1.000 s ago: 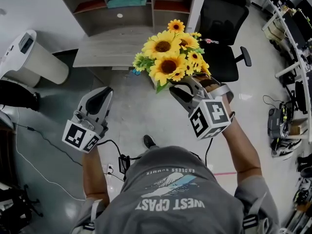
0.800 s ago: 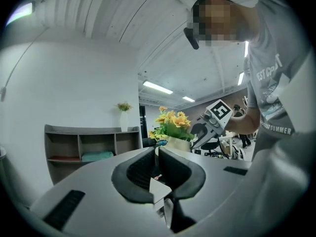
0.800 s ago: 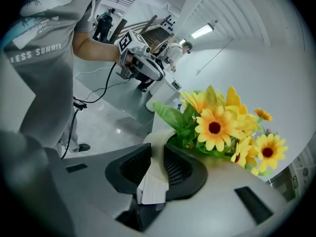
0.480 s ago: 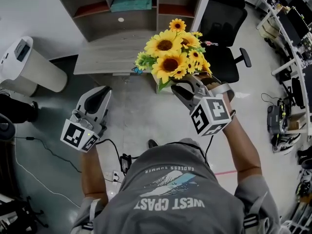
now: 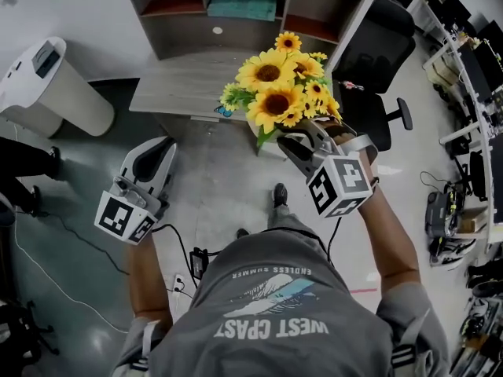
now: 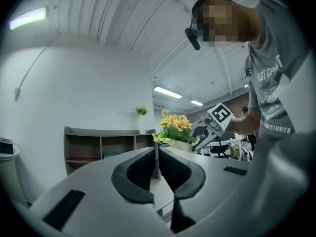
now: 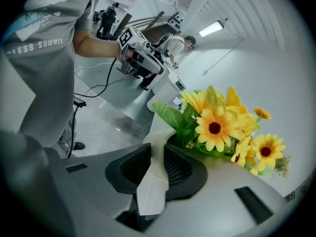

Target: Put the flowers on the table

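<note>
Sunflowers (image 5: 275, 93), one bunch in one cream pot (image 7: 159, 139), are held aloft by the near right edge of the single table (image 5: 173, 89). The pot's rim is pinched by the right gripper (image 7: 157, 158). The left gripper (image 6: 157, 157) is seen pressed together on nothing, well to the left.

Both arms reach forward; the left gripper (image 5: 160, 144) has its fingers together, the right gripper (image 5: 297, 137) clamps the flowers (image 5: 271, 93).

This is an open-plan office. Behind the low grey wooden table (image 5: 185, 85) stands a grey open-shelf cabinet (image 5: 236, 2). To the table's right is a black swivel office chair (image 5: 377, 45), and further right are rows of white desks with dark monitors (image 5: 470, 53). To its left is a white cylindrical floor machine (image 5: 55, 85).
</note>
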A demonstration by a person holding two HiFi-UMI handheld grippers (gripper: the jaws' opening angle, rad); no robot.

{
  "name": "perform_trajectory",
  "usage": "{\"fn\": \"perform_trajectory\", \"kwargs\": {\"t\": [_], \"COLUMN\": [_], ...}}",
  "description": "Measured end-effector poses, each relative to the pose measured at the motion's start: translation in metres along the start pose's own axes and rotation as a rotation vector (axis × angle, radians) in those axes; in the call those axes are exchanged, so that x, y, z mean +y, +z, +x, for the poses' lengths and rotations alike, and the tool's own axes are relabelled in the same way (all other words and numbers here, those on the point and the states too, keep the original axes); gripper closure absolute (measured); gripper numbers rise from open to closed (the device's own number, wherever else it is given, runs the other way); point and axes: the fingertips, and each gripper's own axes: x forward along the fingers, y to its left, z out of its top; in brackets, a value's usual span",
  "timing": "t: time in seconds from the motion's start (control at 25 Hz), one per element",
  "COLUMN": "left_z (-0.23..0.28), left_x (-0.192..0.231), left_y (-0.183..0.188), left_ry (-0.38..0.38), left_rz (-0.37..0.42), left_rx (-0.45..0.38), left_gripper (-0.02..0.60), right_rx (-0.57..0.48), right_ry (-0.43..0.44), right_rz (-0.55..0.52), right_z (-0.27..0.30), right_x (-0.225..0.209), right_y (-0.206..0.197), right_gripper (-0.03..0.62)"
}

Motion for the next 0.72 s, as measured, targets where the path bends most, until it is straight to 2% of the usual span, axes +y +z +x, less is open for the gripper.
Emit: {"fn": "perform_trajectory", "kwargs": {"t": [0.08, 0.2, 0.24, 0.4, 0.52, 0.72], "left_z": [-0.005, -0.009, -0.012, -0.032, -0.052, -0.044], "left_x": [0.000, 0.002, 0.001, 0.003, -0.004, 0.000], "left_y": [0.004, 0.015, 0.019, 0.043, 0.072, 0.072], "left_ry": [-0.028, -0.187, -0.211, -0.180, -0.149, -0.084], "left_rz": [0.002, 0.011, 0.010, -0.010, 0.017, 0.015], "left_rx": [0.003, 0.029, 0.038, 0.069, 0.081, 0.099], "left_gripper": [0.543, 0.543, 0.544, 0.543, 0.544, 0.543], "right_rx": [0.017, 0.091, 0.102, 0.087, 0.055, 0.027], "right_ry": [-0.016, -0.077, -0.081, -0.038, -0.042, -0.001], "right_rz": [0.021, 0.153, 0.178, 0.179, 0.160, 0.133], "right_z": [-0.005, -0.024, -0.029, -0.041, -0.058, -0.042], "right_x": [0.003, 0.024, 0.029, 0.027, 0.023, 0.013], "right_y": [0.005, 0.021, 0.026, 0.046, 0.063, 0.046], "right_gripper": [0.493, 0.493, 0.493, 0.493, 0.493, 0.493]}}
